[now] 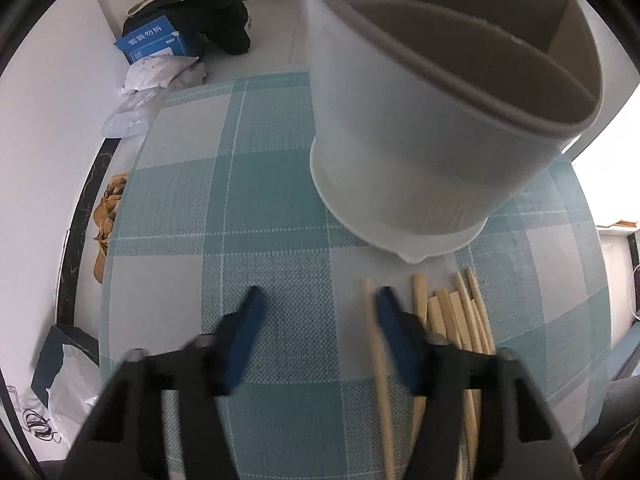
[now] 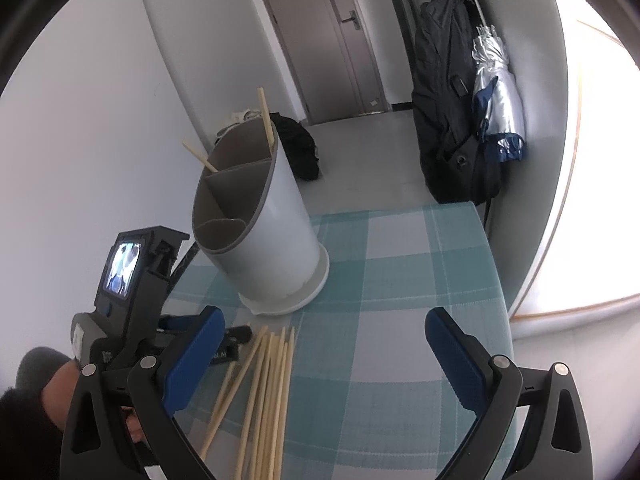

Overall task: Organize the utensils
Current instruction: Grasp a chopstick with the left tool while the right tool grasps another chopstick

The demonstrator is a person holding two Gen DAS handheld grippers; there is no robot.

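Both grippers are hovering over the checked tablecloth (image 2: pixel 400 280). Left gripper (image 1: pixel 318 300) is pointing steeply down, its blue pads apart with only cloth between them; one chopstick (image 1: pixel 380 380) is lying just outside its right-hand pad. Right gripper (image 2: pixel 324 320) is standing wide apart, gripping nothing. Loose chopsticks (image 2: pixel 268 392) are lying bunched at seven o'clock in the right wrist view. At eleven o'clock the grey divided holder (image 2: pixel 260 232) is standing on the cloth, two chopsticks (image 2: pixel 266 118) already leaning inside its far compartment.
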